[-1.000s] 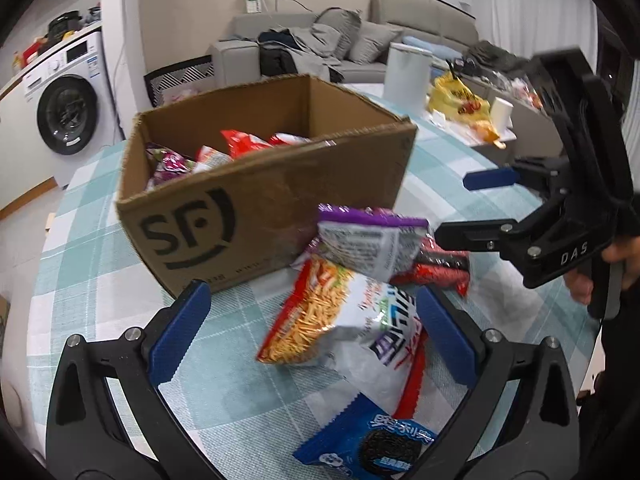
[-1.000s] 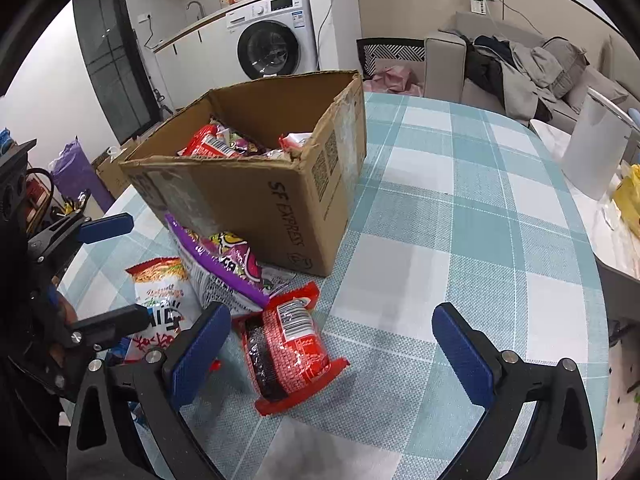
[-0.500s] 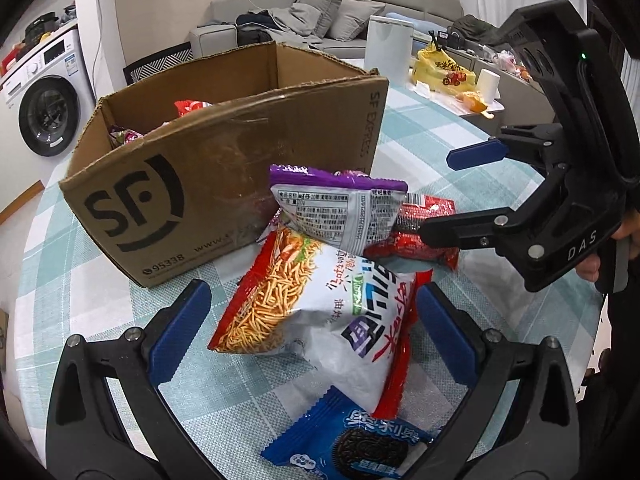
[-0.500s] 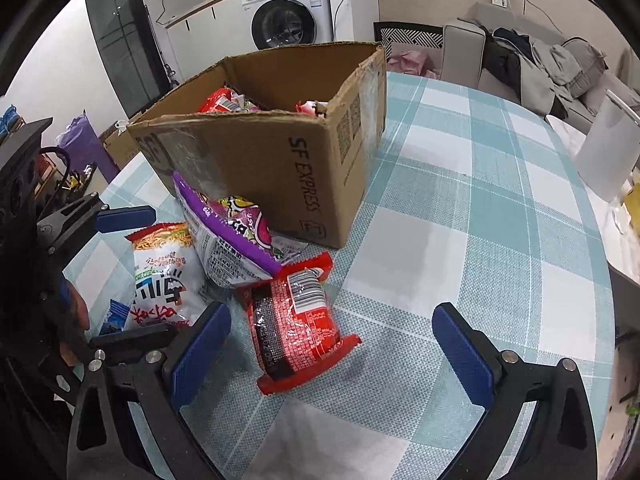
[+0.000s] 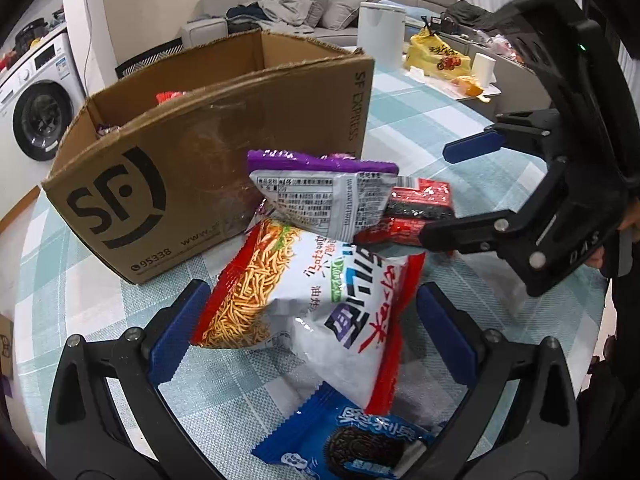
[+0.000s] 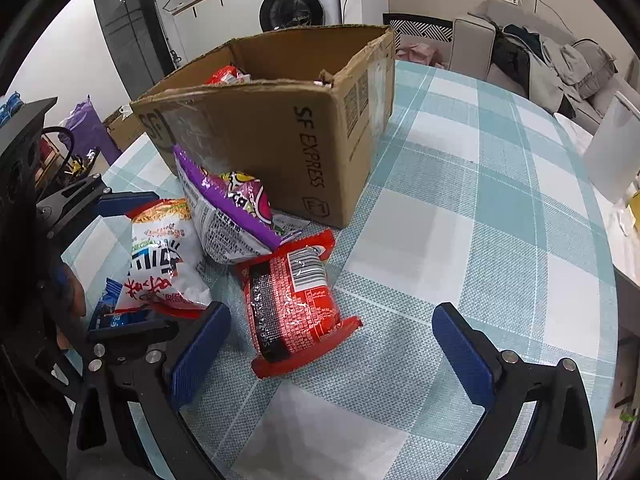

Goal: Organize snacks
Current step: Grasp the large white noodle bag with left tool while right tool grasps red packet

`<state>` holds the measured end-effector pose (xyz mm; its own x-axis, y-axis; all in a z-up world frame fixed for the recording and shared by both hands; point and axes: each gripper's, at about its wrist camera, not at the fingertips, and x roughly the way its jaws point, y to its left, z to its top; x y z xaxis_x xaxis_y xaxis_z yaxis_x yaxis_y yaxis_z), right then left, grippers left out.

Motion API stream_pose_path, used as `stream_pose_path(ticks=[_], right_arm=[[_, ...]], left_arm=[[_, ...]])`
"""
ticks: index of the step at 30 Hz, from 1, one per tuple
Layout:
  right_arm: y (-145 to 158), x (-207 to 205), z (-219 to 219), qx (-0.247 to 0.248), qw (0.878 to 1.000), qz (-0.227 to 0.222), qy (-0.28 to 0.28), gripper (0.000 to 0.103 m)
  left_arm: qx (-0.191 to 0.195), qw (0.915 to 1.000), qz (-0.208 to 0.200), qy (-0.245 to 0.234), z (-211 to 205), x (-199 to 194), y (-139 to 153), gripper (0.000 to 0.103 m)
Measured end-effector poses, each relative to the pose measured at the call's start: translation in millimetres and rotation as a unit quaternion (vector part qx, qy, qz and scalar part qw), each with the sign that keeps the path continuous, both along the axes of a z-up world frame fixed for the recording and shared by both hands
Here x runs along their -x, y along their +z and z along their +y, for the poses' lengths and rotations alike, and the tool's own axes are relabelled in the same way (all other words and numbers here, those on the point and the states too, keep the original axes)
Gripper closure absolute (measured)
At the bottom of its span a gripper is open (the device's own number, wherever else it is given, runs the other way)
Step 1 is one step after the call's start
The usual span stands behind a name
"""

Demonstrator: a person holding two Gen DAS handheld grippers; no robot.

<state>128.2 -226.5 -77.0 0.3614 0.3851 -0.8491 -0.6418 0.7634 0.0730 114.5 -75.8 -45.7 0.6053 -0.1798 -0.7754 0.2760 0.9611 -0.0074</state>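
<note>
A brown SF cardboard box [image 5: 208,152] [image 6: 280,128] stands on the checked table with several snacks inside. In front of it lie a purple bag [image 5: 320,196] [image 6: 232,208], a white-and-red noodle snack bag [image 5: 304,288] [image 6: 164,256], a red pack [image 5: 420,208] [image 6: 292,300] and a blue cookie pack [image 5: 348,440] [image 6: 108,312]. My left gripper [image 5: 312,332] [image 6: 128,264] is open, its fingers on either side of the noodle bag. My right gripper [image 6: 332,344] [image 5: 440,192] is open around the near end of the red pack.
The teal checked tablecloth [image 6: 460,220] stretches to the right of the box. A white canister [image 5: 378,32] and a yellow bag [image 5: 434,54] sit at the far side. A washing machine [image 6: 294,4] and a sofa [image 5: 304,4] stand beyond the table.
Both grippers have moved down and closer to the loose snacks. The left now straddles the noodle bag and the right reaches the red pack. Both stayed open.
</note>
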Motion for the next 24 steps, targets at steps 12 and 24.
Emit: stream_pose_path(ticks=[12, 24], right_arm=[[-13, -9, 1, 0.012, 1.000, 0.003, -0.020, 0.002], [-7, -1, 8, -0.001, 1.000, -0.008, 0.001, 0.025]], left_arm=[[0.031, 0.9994, 0.015, 0.008, 8, -17, -8, 0.016], [0.052, 0.9986, 0.012, -0.005, 12, -11, -5, 0.034]])
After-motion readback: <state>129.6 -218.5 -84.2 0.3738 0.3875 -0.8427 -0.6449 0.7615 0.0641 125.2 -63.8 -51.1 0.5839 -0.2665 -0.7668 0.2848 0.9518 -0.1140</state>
